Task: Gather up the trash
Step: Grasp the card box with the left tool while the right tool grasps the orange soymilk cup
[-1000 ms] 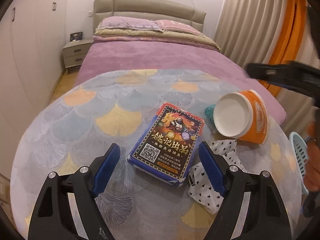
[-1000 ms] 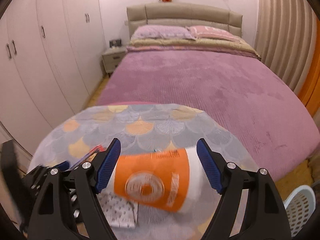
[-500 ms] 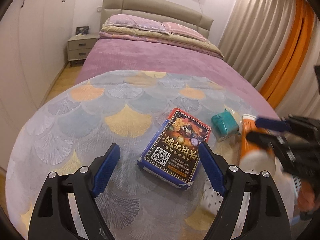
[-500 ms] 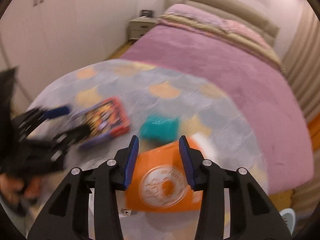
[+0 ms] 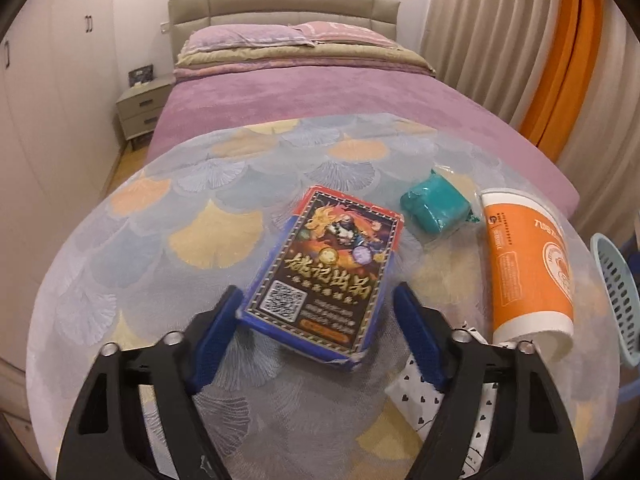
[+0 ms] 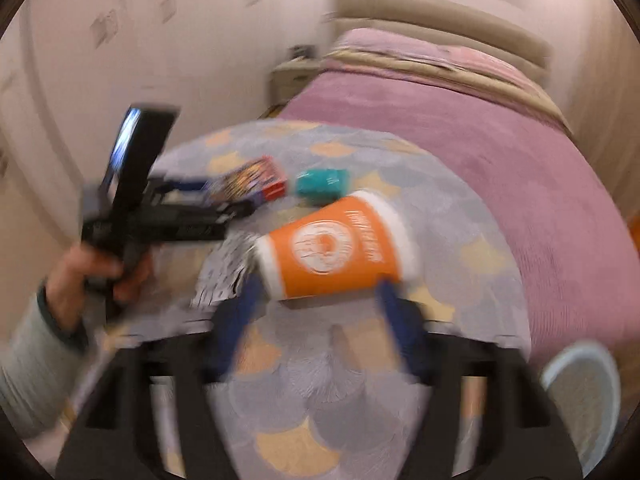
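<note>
A card box (image 5: 320, 272) with a dark printed lid lies on the round patterned table (image 5: 160, 240). My left gripper (image 5: 318, 294) straddles its near end. The jaws are closing, and the pads stand just off the box's sides. To the right an orange paper cup (image 5: 524, 264) lies on its side, with a teal packet (image 5: 434, 206) behind it. In the blurred right wrist view, the cup (image 6: 332, 248) lies free just beyond my right gripper (image 6: 320, 292). Its jaws are opening, clear of the cup. A white heart-print wrapper (image 5: 420, 392) lies under my left gripper's right finger.
A pale blue basket (image 5: 616, 300) hangs off the table's right edge, seen also as the basket (image 6: 580, 392) at lower right. A purple bed (image 5: 320, 96) stands behind the table, with a nightstand (image 5: 140, 112) and white wardrobes to the left. A hand (image 6: 96, 272) holds the left gripper.
My right gripper carried the orange cup to the right, squeezed it, then let it go onto the table. My left gripper's jaws have narrowed around the card box.
</note>
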Motion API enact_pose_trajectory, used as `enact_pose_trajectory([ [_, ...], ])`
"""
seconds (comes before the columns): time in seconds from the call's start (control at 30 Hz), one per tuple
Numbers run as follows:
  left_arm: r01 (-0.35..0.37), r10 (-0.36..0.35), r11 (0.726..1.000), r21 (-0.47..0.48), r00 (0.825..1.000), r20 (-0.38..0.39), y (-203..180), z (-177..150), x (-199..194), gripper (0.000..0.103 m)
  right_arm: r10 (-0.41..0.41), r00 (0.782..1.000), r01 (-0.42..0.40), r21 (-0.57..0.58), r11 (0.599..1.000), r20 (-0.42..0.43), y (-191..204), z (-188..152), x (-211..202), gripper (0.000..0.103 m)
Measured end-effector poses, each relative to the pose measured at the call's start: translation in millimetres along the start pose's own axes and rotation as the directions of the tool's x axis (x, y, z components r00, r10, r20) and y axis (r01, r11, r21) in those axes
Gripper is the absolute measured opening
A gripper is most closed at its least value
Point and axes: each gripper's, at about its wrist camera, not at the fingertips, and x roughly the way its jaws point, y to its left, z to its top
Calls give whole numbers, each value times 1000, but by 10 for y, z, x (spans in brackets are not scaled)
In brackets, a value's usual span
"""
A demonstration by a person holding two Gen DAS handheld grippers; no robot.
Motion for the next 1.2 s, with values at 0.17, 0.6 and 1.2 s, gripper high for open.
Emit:
enact_pose_trajectory([
  [0.17, 20, -19, 999, -30, 999, 31, 54, -35, -77, 67, 48, 997, -23, 396, 918, -53, -312, -30, 311, 91],
  [0.6, 53, -46, 995, -82, 995, 90, 117, -79, -176, 67, 67, 993, 3, 595, 804, -96, -285, 125, 954, 91],
  [1.2, 47, -31, 993, -107, 988, 149, 154, -95, -287, 67, 25, 992, 30, 429, 903, -122, -84, 157, 991, 63],
])
